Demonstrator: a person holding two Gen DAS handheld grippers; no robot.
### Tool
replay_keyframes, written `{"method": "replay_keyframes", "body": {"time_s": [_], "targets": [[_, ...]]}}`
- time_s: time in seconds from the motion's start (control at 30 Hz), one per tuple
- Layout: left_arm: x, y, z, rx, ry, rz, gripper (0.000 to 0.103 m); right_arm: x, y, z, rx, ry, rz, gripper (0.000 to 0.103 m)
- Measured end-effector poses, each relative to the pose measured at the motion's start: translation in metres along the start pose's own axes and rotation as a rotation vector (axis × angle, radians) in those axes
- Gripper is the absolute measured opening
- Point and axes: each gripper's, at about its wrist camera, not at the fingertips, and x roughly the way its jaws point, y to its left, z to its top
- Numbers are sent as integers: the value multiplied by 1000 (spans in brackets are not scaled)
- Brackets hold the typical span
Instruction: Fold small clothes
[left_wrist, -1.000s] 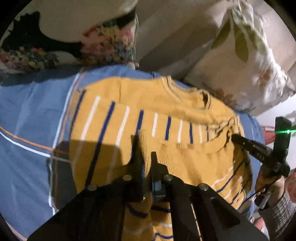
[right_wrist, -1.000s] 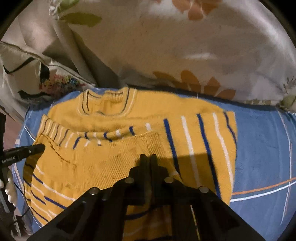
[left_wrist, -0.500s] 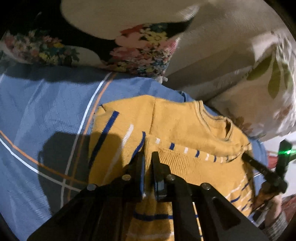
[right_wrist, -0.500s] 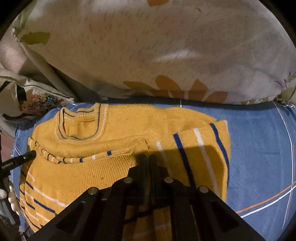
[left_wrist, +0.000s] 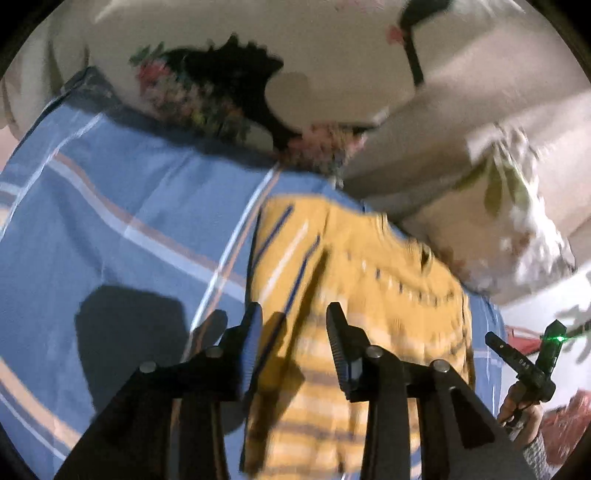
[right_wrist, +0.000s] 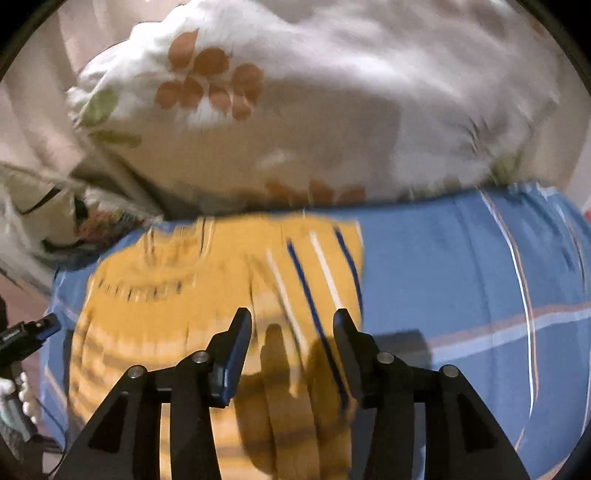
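Yellow knit sweater (left_wrist: 354, 295) with blue and white stripes, lying flat on blue bed sheet (left_wrist: 122, 229); lower part folded up over the chest, collar toward the pillows. Both views motion-blurred — fine knit detail not readable.

Left wrist view: sweater directly ahead of and below left hand-held gripper (left_wrist: 293, 317). Fingers spread apart, nothing between them; striped left edge of sweater visible through the gap. Contact with fabric not determinable through blur. Shadow of gripper cast on sheet just left of sweater.

Right wrist view: same sweater (right_wrist: 192, 306) ahead of and under right hand-held gripper (right_wrist: 291, 325). Fingers likewise parted, released, no cloth pinched. Blue and white stripes of right side running up between the fingers; finger shadows falling on the knit.

Right hand-held gripper also seen at far right of left view (left_wrist: 524, 362), off sweater's right edge, green indicator light lit. Tip of left hand-held gripper at far left of right view (right_wrist: 29, 332), beside sweater's left edge.

Surroundings: sheet crossed by white and orange lines. White pillow with orange flower print (right_wrist: 295, 110) just beyond collar, resting on the sheet. Cream cushion with dark floral pattern (left_wrist: 229, 92) at the head of the bed, left of sweater.
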Motion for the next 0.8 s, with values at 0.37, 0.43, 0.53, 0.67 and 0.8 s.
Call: {"method": "replay_keyframes", "body": {"time_s": [0.37, 0.43, 0.53, 0.67, 0.8], "targets": [[8, 24, -86, -82, 23, -111, 53, -24, -24, -105, 90, 37, 102, 55], [13, 25, -89, -94, 32, -108, 53, -13, -18, -109, 73, 56, 93, 55], [19, 17, -87, -71, 61, -60, 52, -4, -11, -108, 55, 65, 97, 31], [13, 19, -71, -89, 105, -14, 10, -8, -16, -96, 98, 73, 131, 8], [-7, 38, -61, -155, 56, 7, 5, -14, -41, -94, 170, 70, 120, 7]]}}
